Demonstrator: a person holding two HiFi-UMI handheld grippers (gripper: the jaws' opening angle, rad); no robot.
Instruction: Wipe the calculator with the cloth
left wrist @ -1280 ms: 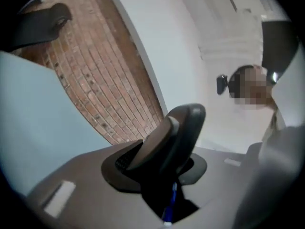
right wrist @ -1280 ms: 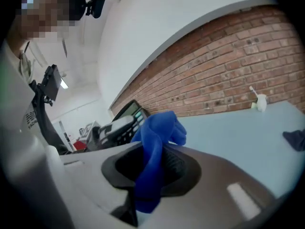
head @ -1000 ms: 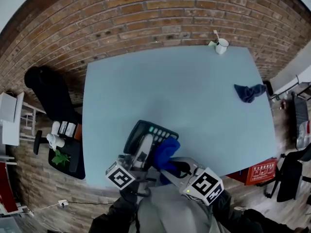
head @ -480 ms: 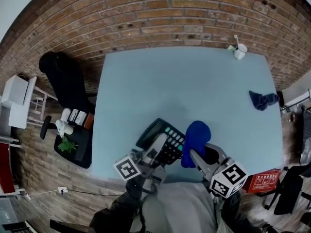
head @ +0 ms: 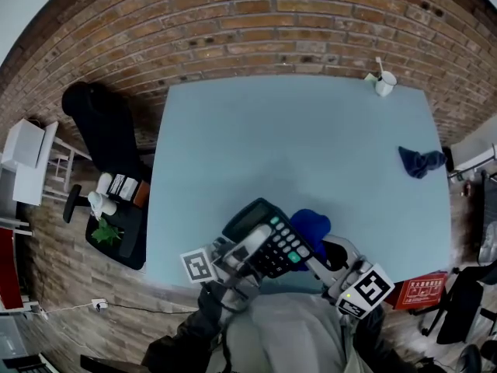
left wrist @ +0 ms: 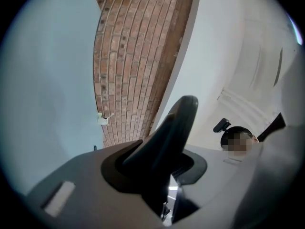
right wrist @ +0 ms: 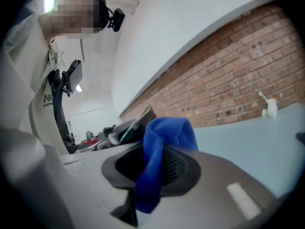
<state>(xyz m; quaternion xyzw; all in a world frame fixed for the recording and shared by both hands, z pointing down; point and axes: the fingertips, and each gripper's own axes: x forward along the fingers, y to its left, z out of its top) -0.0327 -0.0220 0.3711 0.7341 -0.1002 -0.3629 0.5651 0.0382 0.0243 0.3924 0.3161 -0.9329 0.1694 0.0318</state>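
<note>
A black calculator [head: 268, 239] with green and white keys is lifted over the near edge of the pale blue table [head: 295, 146], tilted, with my left gripper [head: 252, 247] shut on its lower edge. In the left gripper view the calculator [left wrist: 164, 135] shows edge-on as a dark slab between the jaws. My right gripper [head: 314, 259] is shut on a bright blue cloth [head: 311, 228], which bunches just right of the calculator, touching its side. The right gripper view shows the cloth [right wrist: 159, 151] pinched in the jaws, with the calculator [right wrist: 136, 123] close behind it.
A darker blue cloth [head: 421, 162] lies at the table's right edge. A white cup [head: 383, 82] with a stick in it stands at the far right corner. A brick wall [head: 256, 29] runs behind. A black chair [head: 97, 130] and a low shelf with a plant [head: 109, 228] are left of the table.
The calculator has rolled in the left gripper so its keys face more to the right. The right gripper and cloth have dropped and moved in against the calculator's right side.
</note>
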